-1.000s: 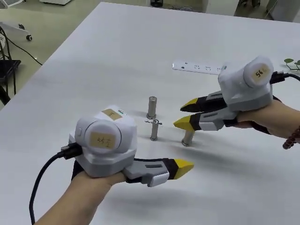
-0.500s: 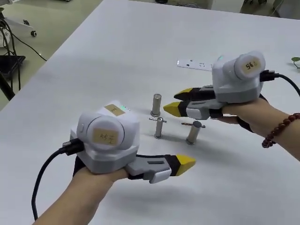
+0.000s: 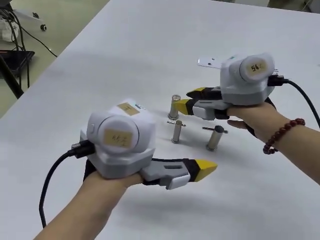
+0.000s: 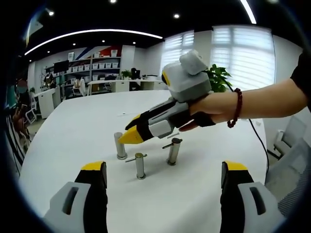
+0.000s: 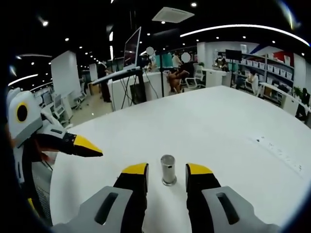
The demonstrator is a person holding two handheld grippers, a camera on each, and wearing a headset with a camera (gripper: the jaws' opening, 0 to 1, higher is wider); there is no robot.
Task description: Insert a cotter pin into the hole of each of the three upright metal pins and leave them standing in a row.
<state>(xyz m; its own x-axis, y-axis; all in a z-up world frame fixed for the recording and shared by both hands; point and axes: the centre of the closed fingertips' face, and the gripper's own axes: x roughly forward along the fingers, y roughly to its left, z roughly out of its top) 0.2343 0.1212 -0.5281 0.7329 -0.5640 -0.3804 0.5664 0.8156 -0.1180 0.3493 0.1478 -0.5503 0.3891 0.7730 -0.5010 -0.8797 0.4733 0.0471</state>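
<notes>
The left gripper [image 3: 202, 170] hovers in front of and left of the middle metal pin [image 3: 176, 131], apart from it, jaws spread wide and empty (its own view shows the full gap). Just behind the middle metal pin stands the bare metal pin [image 3: 175, 106], its hole not yet filled. The middle metal pin carries a cotter pin [image 3: 176, 124] through its top. To its right, the third metal pin [image 3: 215, 138] carries a second cotter pin [image 3: 214, 129]. All three stand upright on the white workbench [image 3: 125, 60]. The right gripper [image 3: 189, 98] reaches in from the right of the middle metal pin, jaws part open astride the bare metal pin.

Handling, as a judgement: the metal pins are probably stiff, smooth steel on a narrow base, so a side push tips them. Grip the shaft low, clear of the hole. A cotter pin is likely light, springy wire; take it by the head.

The right gripper view shows a gap on each side of the bare metal pin, which the head view leaves unclear. The left gripper view shows the row side-on, both cotter pins lying roughly level.
</notes>
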